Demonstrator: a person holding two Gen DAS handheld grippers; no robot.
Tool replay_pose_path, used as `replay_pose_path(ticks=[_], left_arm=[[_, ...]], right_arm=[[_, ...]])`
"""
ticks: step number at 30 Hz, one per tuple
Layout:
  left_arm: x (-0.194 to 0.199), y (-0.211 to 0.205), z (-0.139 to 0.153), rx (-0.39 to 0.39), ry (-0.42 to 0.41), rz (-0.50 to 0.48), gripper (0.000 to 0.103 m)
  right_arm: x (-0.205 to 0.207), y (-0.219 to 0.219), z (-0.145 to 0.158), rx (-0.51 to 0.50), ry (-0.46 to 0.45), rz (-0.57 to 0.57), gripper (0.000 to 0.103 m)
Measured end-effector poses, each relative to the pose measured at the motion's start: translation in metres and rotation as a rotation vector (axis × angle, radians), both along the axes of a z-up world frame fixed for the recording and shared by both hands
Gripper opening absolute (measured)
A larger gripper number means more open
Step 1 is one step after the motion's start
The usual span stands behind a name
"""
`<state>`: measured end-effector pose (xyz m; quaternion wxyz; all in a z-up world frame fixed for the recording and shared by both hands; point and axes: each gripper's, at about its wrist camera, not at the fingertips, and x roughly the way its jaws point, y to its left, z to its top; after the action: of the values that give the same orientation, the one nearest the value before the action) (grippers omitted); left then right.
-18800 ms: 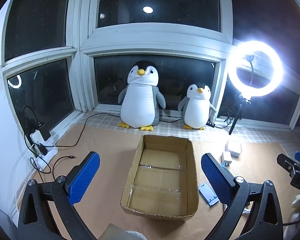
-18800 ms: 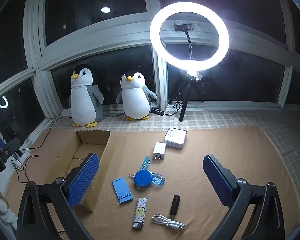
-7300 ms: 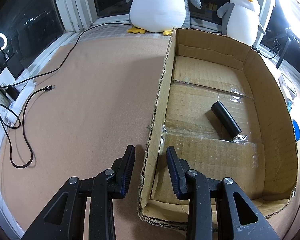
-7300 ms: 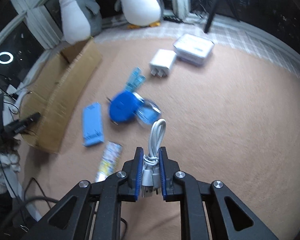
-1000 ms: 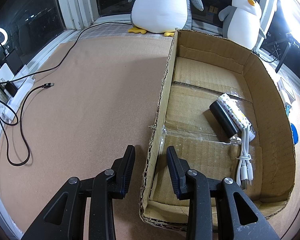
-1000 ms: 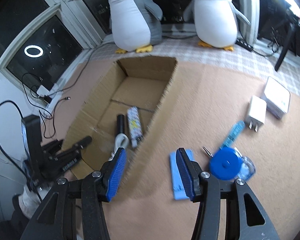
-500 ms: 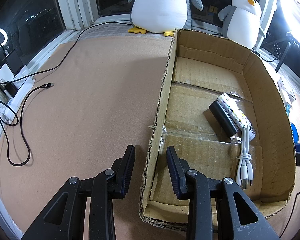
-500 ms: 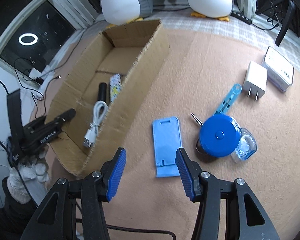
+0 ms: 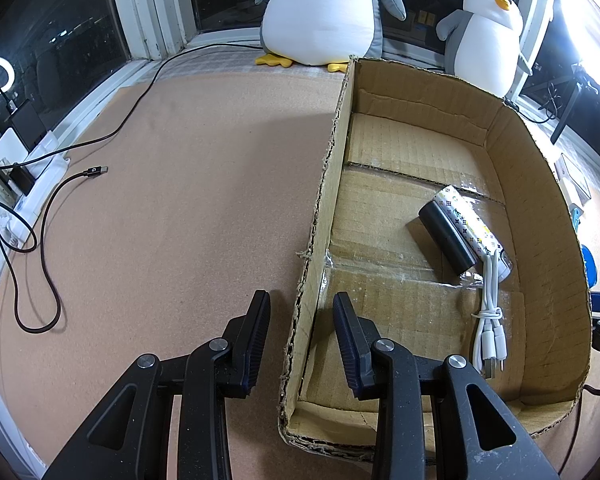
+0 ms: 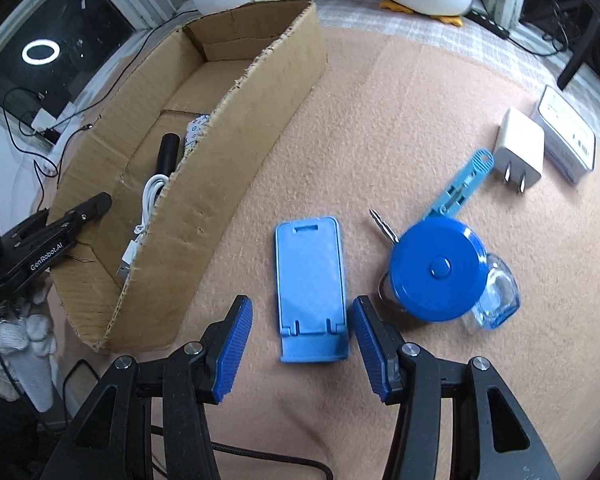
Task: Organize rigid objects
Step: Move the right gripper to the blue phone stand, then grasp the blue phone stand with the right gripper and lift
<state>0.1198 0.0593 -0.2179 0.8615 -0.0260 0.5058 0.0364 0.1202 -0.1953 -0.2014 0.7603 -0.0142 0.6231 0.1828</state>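
While the light-blue phone stand (image 10: 311, 280) lies flat on the tan mat just beside the cardboard box (image 10: 236, 128), the right gripper (image 10: 302, 344) hangs over its near end, jaws apart. Inside the box lie a black cylinder (image 9: 448, 238), a patterned lighter (image 9: 474, 228) and a white cable (image 9: 489, 312). The left gripper (image 9: 302, 338) straddles the box's left wall, jaws parted. A blue tape measure (image 10: 436, 268) sits near the stand's right.

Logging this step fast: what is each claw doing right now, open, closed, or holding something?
Left claw: open, straddling the cardboard box wall, gripping nothing.
Right claw: open, empty, either side of the blue phone stand.
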Motion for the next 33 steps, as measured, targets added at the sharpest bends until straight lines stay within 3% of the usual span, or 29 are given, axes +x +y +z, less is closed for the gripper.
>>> replay_pose_path(ticks=[10,14,24,33], left_arm=[[0.000,0.000,0.000,-0.002,-0.001,0.001,0.036],[-0.001,0.000,-0.001,-0.002,-0.001,0.001,0.036],[0.000,0.000,0.000,-0.003,0.000,0.001,0.036],[-0.001,-0.001,-0.001,-0.007,-0.002,0.002,0.036]], right_arm=[[-0.003,0.040,-0.004,-0.194,-0.075,0.119,0.045],[-0.003,0.041,-0.003,-0.189,-0.079,0.110,0.033],[-0.018,0.025,0.007,-0.144,-0.084,0.068,0.033],[-0.026,0.022,0.064,-0.057,-0.188,0.033,0.033]])
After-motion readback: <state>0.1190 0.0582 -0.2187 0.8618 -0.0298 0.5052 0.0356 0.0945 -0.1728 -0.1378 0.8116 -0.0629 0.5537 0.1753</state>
